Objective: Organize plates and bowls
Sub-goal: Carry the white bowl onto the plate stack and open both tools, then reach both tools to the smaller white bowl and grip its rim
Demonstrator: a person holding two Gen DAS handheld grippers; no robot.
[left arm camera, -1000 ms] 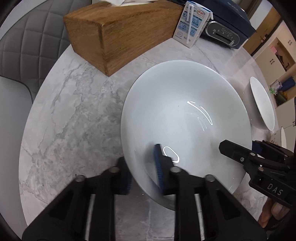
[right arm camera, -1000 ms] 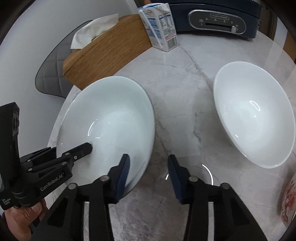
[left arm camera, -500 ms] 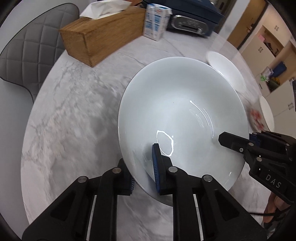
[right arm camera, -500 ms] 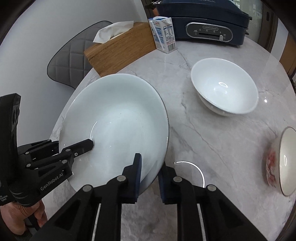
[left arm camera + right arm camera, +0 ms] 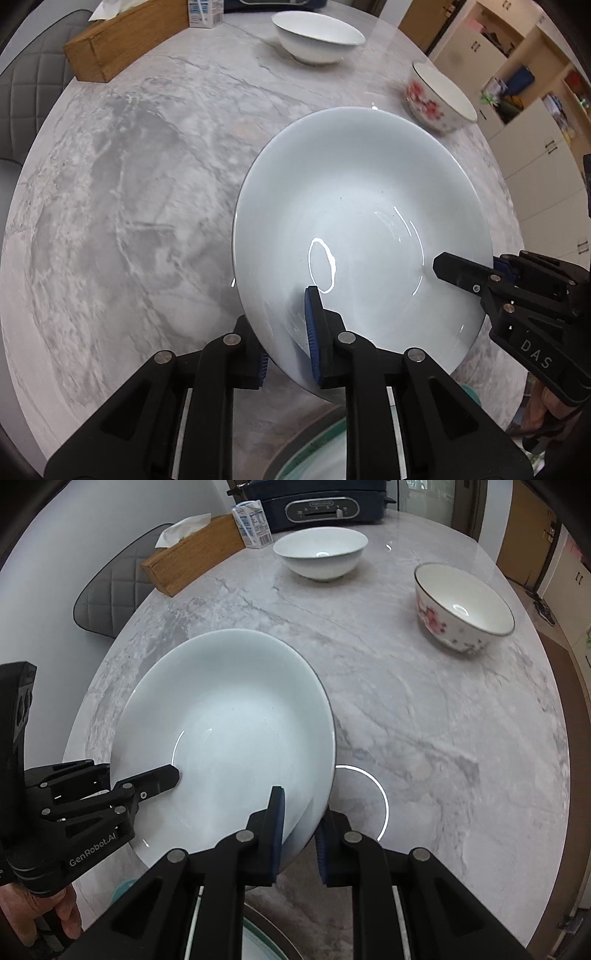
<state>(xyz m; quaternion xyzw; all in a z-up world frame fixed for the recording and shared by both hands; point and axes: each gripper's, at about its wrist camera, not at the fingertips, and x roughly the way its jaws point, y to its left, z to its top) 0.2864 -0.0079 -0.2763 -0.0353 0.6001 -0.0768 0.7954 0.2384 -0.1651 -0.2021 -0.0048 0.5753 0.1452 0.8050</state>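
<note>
In the left wrist view, a large white deep plate [image 5: 364, 236] is seen held above the marble table [image 5: 122, 206], filling the centre and the 3 o'clock side. The left gripper [image 5: 286, 334] is clamped on the plate's rim at 6 o'clock, one blue pad inside the plate and the other beneath it. The right gripper [image 5: 476, 273] is seen at 3 to 4 o'clock, closed on the opposite rim. A white bowl [image 5: 317, 38] stands at 12 o'clock, and a floral bowl [image 5: 437, 98] at 1 to 2 o'clock, well apart from each other. A wooden tissue box [image 5: 122, 40] lies at 11 o'clock with a milk carton [image 5: 205, 11] just beside it. Part of a green-rimmed dish [image 5: 314, 458] is visible at 6 o'clock, under the gripper arms; whether it touches the plate cannot be told.

In the right wrist view, the same deep plate [image 5: 225, 738] is placed at 8 to 9 o'clock of centre. The right gripper [image 5: 299, 830] is closed on its rim at 6 o'clock, the rim pinched between the pads. The left gripper [image 5: 144, 781] is seen at 8 o'clock, gripping the far rim, with a hand [image 5: 44, 915] below it. The white bowl [image 5: 320, 554] sits at 12 o'clock, the floral bowl [image 5: 463, 607] at 2 o'clock. A dark electric cooker [image 5: 317, 502] stands at the far edge, with the carton [image 5: 253, 524] and tissue box [image 5: 192, 554] at 11 o'clock. A grey quilted chair [image 5: 110, 590] is seen beyond the table [image 5: 443, 757].
</note>
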